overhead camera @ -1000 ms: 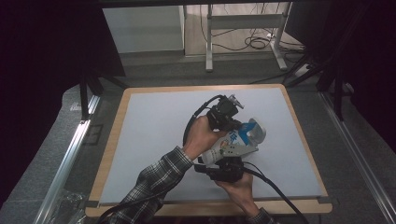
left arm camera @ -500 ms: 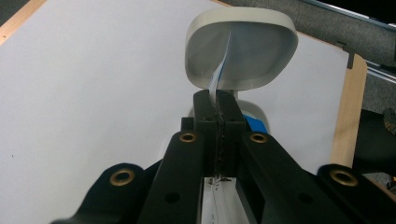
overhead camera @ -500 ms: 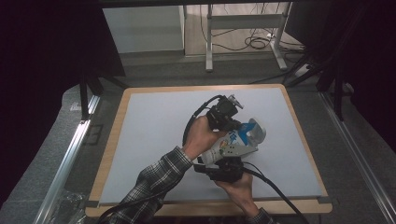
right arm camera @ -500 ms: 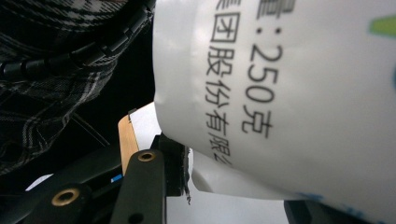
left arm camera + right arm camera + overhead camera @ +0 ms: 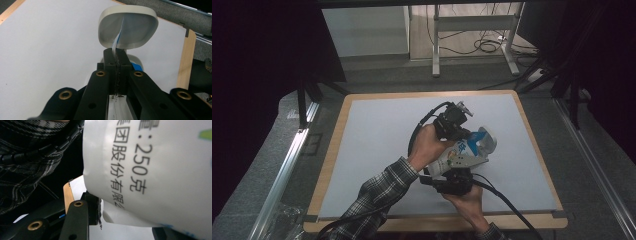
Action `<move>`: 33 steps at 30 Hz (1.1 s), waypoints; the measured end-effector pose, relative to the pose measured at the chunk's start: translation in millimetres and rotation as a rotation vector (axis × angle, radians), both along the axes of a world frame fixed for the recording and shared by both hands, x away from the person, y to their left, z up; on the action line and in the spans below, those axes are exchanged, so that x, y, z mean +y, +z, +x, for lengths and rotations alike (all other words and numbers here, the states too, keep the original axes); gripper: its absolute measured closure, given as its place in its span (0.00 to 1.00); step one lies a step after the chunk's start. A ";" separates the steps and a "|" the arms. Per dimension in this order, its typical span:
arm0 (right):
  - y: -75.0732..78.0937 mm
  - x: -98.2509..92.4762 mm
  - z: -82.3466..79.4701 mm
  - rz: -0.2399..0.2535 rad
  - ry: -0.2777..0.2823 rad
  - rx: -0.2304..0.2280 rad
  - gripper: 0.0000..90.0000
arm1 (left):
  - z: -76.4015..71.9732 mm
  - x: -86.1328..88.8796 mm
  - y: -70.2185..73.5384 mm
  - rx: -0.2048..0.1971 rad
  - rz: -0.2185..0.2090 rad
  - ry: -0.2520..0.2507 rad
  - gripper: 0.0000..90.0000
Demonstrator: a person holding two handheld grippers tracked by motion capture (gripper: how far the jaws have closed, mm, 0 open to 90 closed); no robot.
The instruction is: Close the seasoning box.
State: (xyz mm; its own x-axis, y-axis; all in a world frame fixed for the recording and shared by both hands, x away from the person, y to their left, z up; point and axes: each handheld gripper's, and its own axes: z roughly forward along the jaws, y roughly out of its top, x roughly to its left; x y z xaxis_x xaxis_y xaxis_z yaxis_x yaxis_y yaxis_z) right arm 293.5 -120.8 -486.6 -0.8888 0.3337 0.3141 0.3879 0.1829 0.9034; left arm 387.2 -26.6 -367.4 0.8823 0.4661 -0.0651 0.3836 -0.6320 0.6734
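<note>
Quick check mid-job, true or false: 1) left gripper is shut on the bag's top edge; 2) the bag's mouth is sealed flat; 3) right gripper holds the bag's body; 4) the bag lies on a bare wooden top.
1) True: the left gripper pinches the edge of the bag.
2) False: the mouth gapes open.
3) True: the right gripper clamps the printed body.
4) False: it sits over a white mat, wood showing only as the border.

We hold our left gripper (image 5: 460, 131) at twelve o'clock of our right gripper (image 5: 452, 176), jaws pressed together. Our left hand (image 5: 428, 147) wraps its body, plaid sleeve (image 5: 379, 192) trailing toward seven o'clock. Our right hand (image 5: 467, 200) grips from six o'clock, jaws partly apart.
</note>
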 end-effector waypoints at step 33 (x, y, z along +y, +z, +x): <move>0.7 1.2 0.1 0.009 -0.001 -0.003 0.69 | -0.4 -0.9 0.8 -0.001 0.006 -0.002 0.99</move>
State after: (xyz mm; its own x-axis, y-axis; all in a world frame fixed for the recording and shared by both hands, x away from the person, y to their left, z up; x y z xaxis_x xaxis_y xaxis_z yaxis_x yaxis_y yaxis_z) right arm 293.5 -119.6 -485.9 -0.8893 0.3320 0.3144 0.3855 0.1747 0.9060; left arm 386.8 -27.5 -366.6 0.8831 0.4651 -0.0612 0.3817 -0.6365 0.6702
